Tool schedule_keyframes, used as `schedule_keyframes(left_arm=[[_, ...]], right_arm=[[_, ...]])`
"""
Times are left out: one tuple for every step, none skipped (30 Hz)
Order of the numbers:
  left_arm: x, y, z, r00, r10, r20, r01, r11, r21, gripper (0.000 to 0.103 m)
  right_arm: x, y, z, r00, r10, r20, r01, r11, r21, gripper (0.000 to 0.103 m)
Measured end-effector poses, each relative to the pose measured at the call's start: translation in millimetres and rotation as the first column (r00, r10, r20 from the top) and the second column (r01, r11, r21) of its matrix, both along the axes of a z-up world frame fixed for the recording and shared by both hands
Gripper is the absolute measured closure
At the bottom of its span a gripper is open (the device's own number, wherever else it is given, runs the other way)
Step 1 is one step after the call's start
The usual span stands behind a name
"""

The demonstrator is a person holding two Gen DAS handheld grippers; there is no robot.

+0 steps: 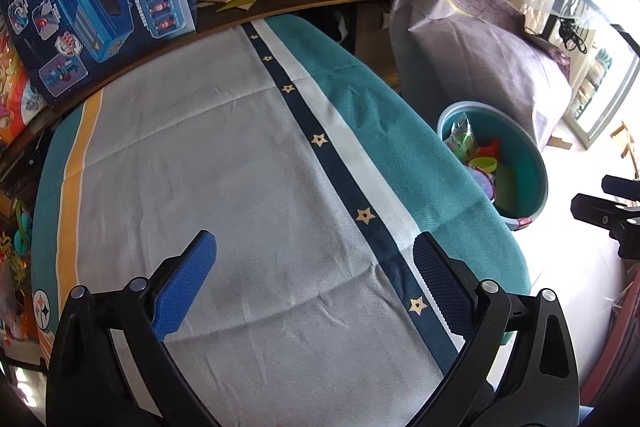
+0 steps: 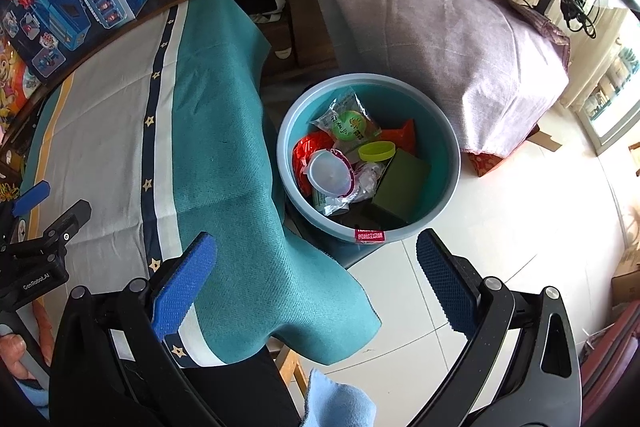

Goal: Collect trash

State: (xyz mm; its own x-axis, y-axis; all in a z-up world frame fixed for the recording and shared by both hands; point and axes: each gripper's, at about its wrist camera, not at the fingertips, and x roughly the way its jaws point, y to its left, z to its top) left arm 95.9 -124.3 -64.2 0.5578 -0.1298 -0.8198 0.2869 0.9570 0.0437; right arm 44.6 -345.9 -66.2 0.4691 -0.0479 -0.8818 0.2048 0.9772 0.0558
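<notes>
Both jaws wide apart, nothing held: left gripper [image 1: 316, 291] over the tablecloth [image 1: 224, 163], right gripper [image 2: 316, 287] over the cloth's hanging corner and floor. No trash visible on the cloth. Trash [image 2: 344, 155] lies in the bin [image 2: 288, 187], just right of the table. Risk: a pad snagging the cloth, or a careless swing tipping the bin.

1. Round blue-green trash bin [image 2: 448, 131], upright on the pale tiled floor, just right of the table's draped edge; red label on the near rim.
2. Piled inside: clear snack wrapper [image 2: 346, 123] with green print, red wrapper [image 2: 306, 151], clear lidded cup [image 2: 330, 173], yellow-green ring [image 2: 377, 151], olive box [image 2: 400, 183] tilted at right.
</notes>
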Motion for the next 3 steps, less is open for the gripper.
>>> schedule_keyframes(left_arm=[[0.7,1.2,-1.0,1.000,0.004,-0.001,-0.004,1.000,0.000,0.004],[1.2,2.2,-2.0,1.000,0.008,-0.002,-0.008,1.000,0.001,0.004],[2.0,3.7,-3.2,1.000,0.015,-0.004,-0.015,1.000,0.001,0.004]], right_arm=[[0.0,-0.4,-0.4,1.000,-0.002,0.000,0.002,1.000,0.000,0.007],[0.5,-0.8,-0.8,1.000,-0.003,-0.002,0.003,1.000,0.001,0.007],[0.5,-1.3,-1.5,1.000,-0.004,-0.003,0.004,1.000,0.003,0.007]])
